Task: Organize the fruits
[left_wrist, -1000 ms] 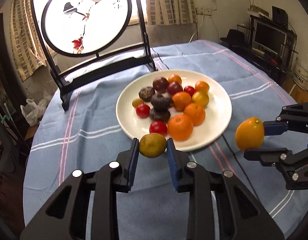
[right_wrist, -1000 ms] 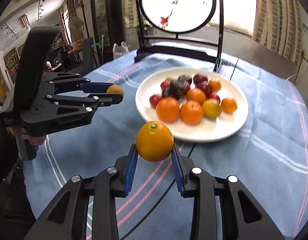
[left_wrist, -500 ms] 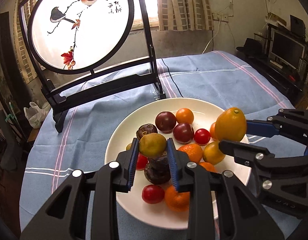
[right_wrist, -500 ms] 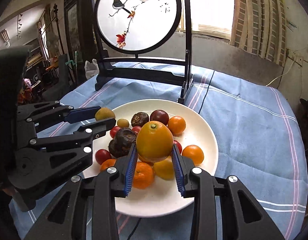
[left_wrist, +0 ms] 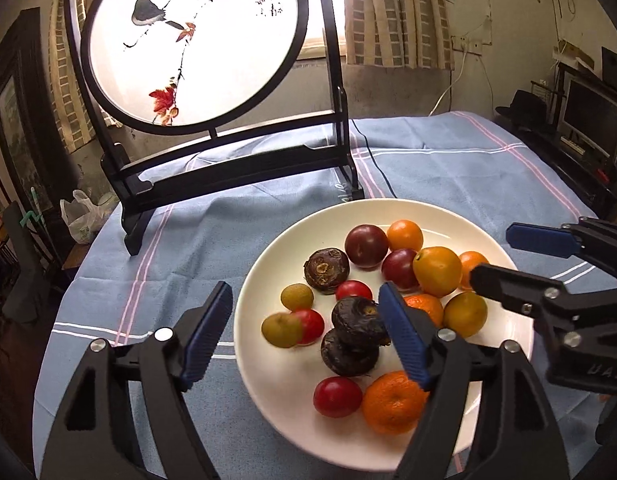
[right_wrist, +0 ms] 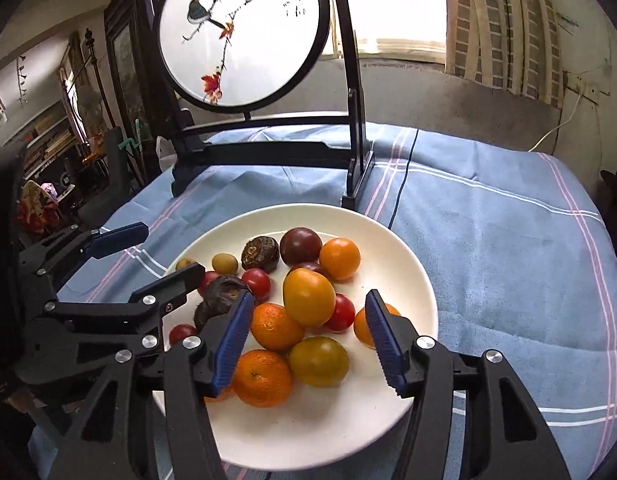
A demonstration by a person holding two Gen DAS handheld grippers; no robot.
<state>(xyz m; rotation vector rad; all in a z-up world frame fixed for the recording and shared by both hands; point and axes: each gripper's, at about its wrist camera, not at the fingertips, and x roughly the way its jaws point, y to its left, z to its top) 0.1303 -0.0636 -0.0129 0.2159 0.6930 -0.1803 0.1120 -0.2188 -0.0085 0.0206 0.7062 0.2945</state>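
Both grippers spread wide, empty, over the fruit plate.
Left gripper (left_wrist: 306,334) and right gripper (right_wrist: 310,338) hover above the plate (right_wrist: 404,252) on the surface; its fruit (right_wrist: 308,297) looks light, round, smooth, likely to roll, so grip across the middle, gently.

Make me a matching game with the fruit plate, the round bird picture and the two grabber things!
Things:
1. left tool
2. plate
3. bird screen
4. large yellow-orange fruit

Descriptions:
A. stands upright behind the plate
B. white, full of fruit
C. open, holding nothing
D. lying on top of other fruit

Pairs: 1-C, 2-B, 3-A, 4-D
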